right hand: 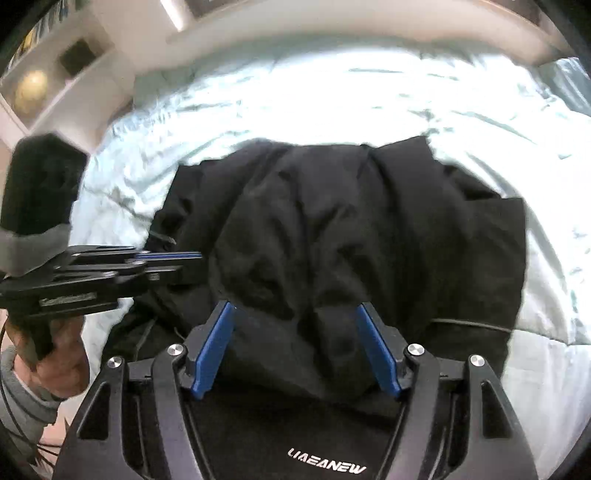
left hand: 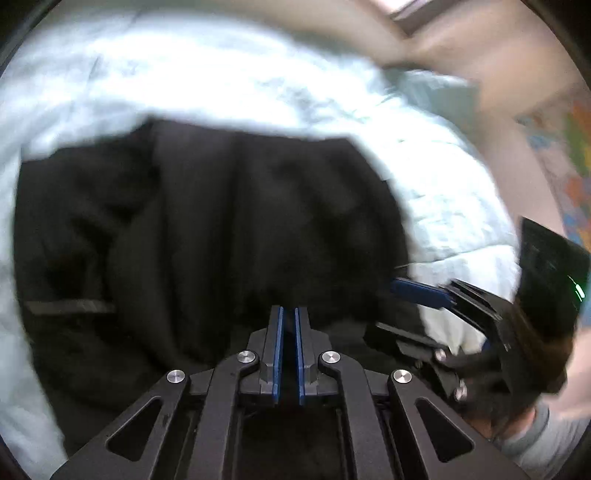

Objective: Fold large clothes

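Note:
A large black garment point(right hand: 332, 229) lies rumpled on the pale bed cover point(right hand: 332, 92); it also fills the left wrist view point(left hand: 207, 229). My left gripper point(left hand: 289, 314) has its blue pads nearly together with a thin gap, over the garment's near edge; I cannot see cloth between them. In the right wrist view the left gripper point(right hand: 195, 258) shows from the side at the garment's left edge. My right gripper point(right hand: 295, 310) is open wide, jaws astride a fold at the garment's near edge. The right gripper also shows in the left wrist view point(left hand: 406, 291).
The pale bed cover point(left hand: 184, 74) spreads around the garment on all sides. A headboard point(right hand: 332, 22) runs along the far side. White shelves point(right hand: 48, 81) stand at the far left. A coloured mat point(left hand: 569, 166) lies on the floor to the right.

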A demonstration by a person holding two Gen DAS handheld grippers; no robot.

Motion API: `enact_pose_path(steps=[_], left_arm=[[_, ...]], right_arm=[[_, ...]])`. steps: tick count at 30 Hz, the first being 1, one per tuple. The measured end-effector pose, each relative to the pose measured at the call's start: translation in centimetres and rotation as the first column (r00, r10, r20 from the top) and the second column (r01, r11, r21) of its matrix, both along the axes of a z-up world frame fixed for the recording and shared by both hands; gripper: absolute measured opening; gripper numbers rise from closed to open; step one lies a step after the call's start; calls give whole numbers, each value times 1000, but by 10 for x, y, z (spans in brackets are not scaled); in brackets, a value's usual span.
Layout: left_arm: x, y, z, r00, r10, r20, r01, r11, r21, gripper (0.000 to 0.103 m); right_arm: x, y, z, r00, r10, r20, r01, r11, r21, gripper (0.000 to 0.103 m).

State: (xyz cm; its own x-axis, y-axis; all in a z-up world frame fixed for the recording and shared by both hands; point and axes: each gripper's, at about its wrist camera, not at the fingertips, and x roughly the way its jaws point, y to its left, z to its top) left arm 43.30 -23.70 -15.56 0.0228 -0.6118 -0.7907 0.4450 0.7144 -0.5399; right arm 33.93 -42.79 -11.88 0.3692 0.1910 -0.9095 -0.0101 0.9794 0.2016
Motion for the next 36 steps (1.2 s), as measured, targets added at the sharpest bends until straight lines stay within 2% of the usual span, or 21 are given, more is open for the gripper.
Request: enact_pose_path(steps=[2,3,5,7,11,13,15,16,18,19,20,22,25,29,33,36], left_arm=[[1,-4,-32,999,19,-51,-17,999,50,9],[3,-2,-40,997,28,-76,-25,999,41,9],[5,1,-51,989,47,-140,-44,999,29,9],[4,5,-42,987,63,-151,-58,998,32,10],[-15,14,3,998,61,-18,-59,994,87,11],[-31,28,34,996,66,61,-72,993,98,12],[-49,48,59,991,90,103,-99,991,90,13],[-55,62,68,988,103,111,-113,990,82,17],[-72,85,81,983,138,125,-149,985,91,33],[-77,101,87,979,156,131,-170,980,100,48],[-90,117,90,974,180,140,-196,975,109,56],[-108,155,90,969,209,135,-225,966,123,57],[-132,195,78,962,258,86,-269,950,159,57],[-159,239,44,944,329,-16,-320,927,197,57],[-184,266,7,924,364,-117,-335,919,210,57],[-202,277,-22,911,378,-163,-331,908,256,57]], right_arm=[[3,6,-37,997,10,-81,-13,999,-37,73],[6,5,-59,992,4,-124,-12,998,-62,73],[3,-2,-67,990,-15,-143,10,999,-38,73],[2,-7,-57,986,-28,-164,24,999,-27,72],[-18,-20,-21,991,-47,-123,50,998,23,72],[-39,-30,0,994,-65,-88,71,995,67,72],[-68,-40,20,992,-107,-63,112,991,77,72],[-81,-46,25,990,-125,-57,130,989,78,72],[-111,-54,34,984,-165,-60,169,983,70,73],[-125,-55,34,980,-186,-70,190,980,65,73],[-140,-55,34,976,-204,-79,209,976,62,73],[-174,-61,31,966,-240,-98,247,967,57,73],[-213,-66,20,946,-288,-146,298,953,52,73],[-260,-75,-5,907,-353,-230,368,929,24,73],[-297,-83,-19,872,-400,-282,419,908,9,73],[-316,-90,-26,851,-430,-301,455,890,16,73]])
